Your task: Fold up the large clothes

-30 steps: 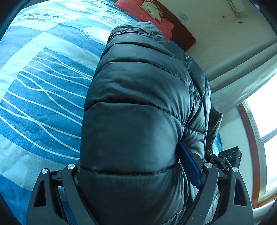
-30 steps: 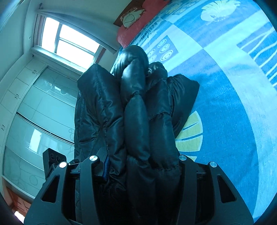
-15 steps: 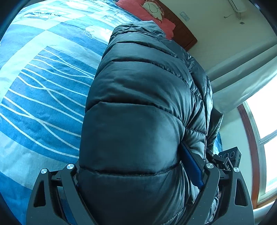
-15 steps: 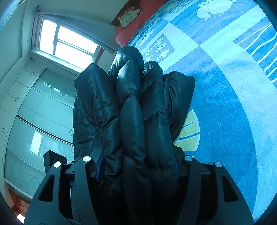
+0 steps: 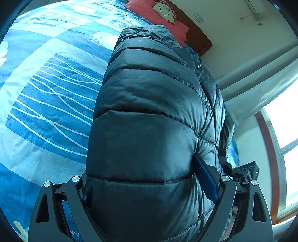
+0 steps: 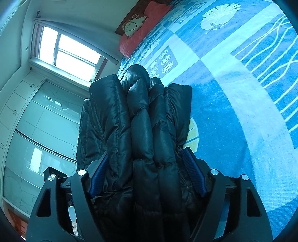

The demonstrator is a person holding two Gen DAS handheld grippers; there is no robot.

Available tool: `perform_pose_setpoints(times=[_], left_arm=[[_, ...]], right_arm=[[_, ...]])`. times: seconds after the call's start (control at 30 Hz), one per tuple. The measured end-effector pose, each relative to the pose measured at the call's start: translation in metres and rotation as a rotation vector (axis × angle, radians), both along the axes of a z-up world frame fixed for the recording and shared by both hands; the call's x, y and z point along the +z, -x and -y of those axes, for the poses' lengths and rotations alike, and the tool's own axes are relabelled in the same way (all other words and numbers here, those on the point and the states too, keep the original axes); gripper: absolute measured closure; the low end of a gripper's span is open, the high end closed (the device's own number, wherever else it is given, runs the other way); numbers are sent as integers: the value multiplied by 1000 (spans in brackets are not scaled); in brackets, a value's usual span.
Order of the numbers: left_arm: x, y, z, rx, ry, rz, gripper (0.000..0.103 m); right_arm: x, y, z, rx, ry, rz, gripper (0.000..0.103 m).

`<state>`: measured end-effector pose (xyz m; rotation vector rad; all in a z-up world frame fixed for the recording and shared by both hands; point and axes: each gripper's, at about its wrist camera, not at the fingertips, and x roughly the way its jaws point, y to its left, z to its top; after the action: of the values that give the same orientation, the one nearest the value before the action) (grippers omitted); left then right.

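1. Jaws of the right gripper [image 6: 147,167] are opening: its blue pads [image 6: 192,171] now stand plainly visible on either side of the bunched puffer jacket [image 6: 141,130], where a second ago they were buried in the fabric. The folded layers still lie between them and the left pad looks to touch the cloth, but the squeeze is gone.
2. The left gripper [image 5: 149,186] stands wide, with a thick folded bulk of the jacket [image 5: 145,121] filling the gap; its blue pad [image 5: 204,178] presses into the quilting on one side. It has not shifted against the jacket since the earlier frames.
3. The jacket lies on the blue patterned bedspread [image 5: 46,102], folded into a compact stack, with a red pillow [image 5: 158,16] beyond its far end near the headboard.
4. Judged from this, the release means a fold has been laid down and the right hand is letting go; the stack has puffed outward slightly as the grip eased.
5. The left side probably follows, unless another fold is needed.
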<state>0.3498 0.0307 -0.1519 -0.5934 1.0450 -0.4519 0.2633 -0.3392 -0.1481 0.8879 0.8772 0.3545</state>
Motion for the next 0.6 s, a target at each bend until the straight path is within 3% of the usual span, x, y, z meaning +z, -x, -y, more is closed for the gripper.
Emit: perform_pose_setpoints(times=[0.17, 0.37, 0.6], left_arm=[[-6, -7, -20, 1, 93, -44, 15], [3, -1, -30, -30, 33, 4, 15], [6, 12, -47, 0, -15, 29, 15]], right_arm=[[-3, -5, -3, 3, 2, -5, 26], [-4, -4, -1, 7, 5, -3, 26], [1, -2, -1, -2, 20, -5, 25]])
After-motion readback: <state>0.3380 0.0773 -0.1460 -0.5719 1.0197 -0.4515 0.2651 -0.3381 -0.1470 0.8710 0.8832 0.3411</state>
